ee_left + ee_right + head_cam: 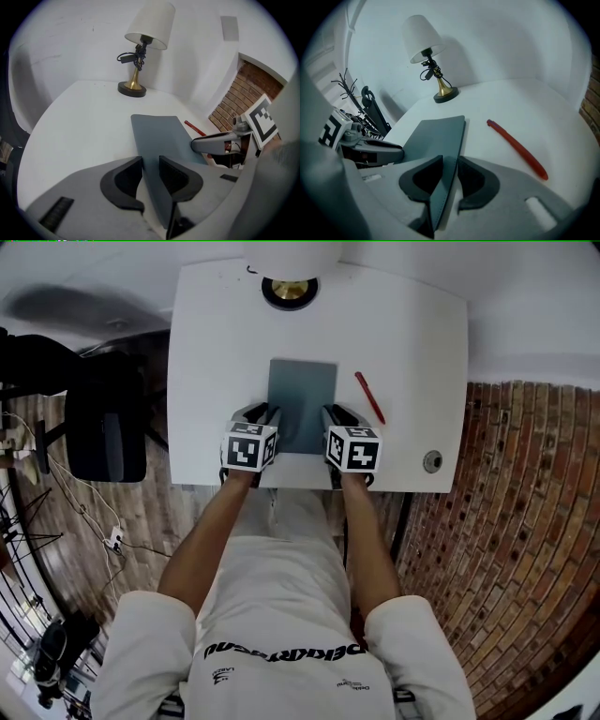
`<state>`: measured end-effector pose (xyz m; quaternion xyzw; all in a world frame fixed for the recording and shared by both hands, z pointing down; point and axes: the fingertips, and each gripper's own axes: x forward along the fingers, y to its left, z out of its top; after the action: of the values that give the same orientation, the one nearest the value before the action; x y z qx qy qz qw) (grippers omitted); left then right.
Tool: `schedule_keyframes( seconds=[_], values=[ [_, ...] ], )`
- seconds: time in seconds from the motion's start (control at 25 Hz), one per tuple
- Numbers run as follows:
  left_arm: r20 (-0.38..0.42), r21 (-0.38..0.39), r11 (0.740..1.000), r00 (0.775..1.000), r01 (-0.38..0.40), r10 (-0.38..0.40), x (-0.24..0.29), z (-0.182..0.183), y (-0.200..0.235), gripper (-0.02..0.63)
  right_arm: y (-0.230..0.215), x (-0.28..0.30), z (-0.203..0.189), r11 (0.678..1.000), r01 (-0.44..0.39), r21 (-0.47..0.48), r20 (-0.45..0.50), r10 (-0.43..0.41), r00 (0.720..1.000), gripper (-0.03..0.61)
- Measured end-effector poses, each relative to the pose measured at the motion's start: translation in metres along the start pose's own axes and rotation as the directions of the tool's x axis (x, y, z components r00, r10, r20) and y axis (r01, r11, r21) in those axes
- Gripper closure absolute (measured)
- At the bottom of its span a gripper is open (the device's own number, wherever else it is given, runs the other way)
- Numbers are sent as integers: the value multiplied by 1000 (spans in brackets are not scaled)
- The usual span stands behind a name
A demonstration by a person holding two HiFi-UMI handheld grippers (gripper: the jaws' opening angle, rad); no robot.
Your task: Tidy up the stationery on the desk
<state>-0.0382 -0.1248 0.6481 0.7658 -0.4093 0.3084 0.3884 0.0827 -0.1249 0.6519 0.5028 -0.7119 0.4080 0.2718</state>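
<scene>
Left tool [150,171]: I have it closed on the near left corner of the thin slate-grey rectangular folder [302,395].
Right tool [449,171]: clamped on the near right corner of the same folder.
Folder: mid-desk, its near edge between both tools and its far end seemingly down on the white desk [216,352].
Handling: I judge it light, thin and a little floppy, with a smooth cover that may slip. It should sag if held by one corner only.
Grip: both near corners, kept level, look the safest hold.
Nearby: slim red pen [518,147] just right of the folder, not touching it; brass-stemmed white-shaded lamp [140,61] at the far edge.
</scene>
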Motion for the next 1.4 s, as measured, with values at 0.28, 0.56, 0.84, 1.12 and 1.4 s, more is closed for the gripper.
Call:
schedule_keyframes(
  seconds=[0.28, 0.56, 0.84, 1.12, 1.4],
  values=[
    [32, 8, 1000, 999, -20, 20, -7, 7, 3, 502, -4, -9, 3, 1000, 17, 15, 25, -17, 1000, 476],
    [111, 17, 999, 994, -29, 27, -28, 23, -7, 551, -34, -38, 20, 992, 92, -87, 90, -84, 992, 462],
    [184, 68, 997, 982, -48, 34, -47, 30, -25, 615, -65, -42, 29, 962, 123, -243, 58, -112, 992, 459],
    [208, 96, 995, 978, -27, 6, -61, 27, -39, 615, -86, -33, 28, 903, 140, -406, 0, -153, 988, 460],
    [217, 95, 995, 976, -22, 1, -72, 17, -45, 615, -96, -23, 26, 866, 115, -487, -65, -167, 984, 484]
  ],
)
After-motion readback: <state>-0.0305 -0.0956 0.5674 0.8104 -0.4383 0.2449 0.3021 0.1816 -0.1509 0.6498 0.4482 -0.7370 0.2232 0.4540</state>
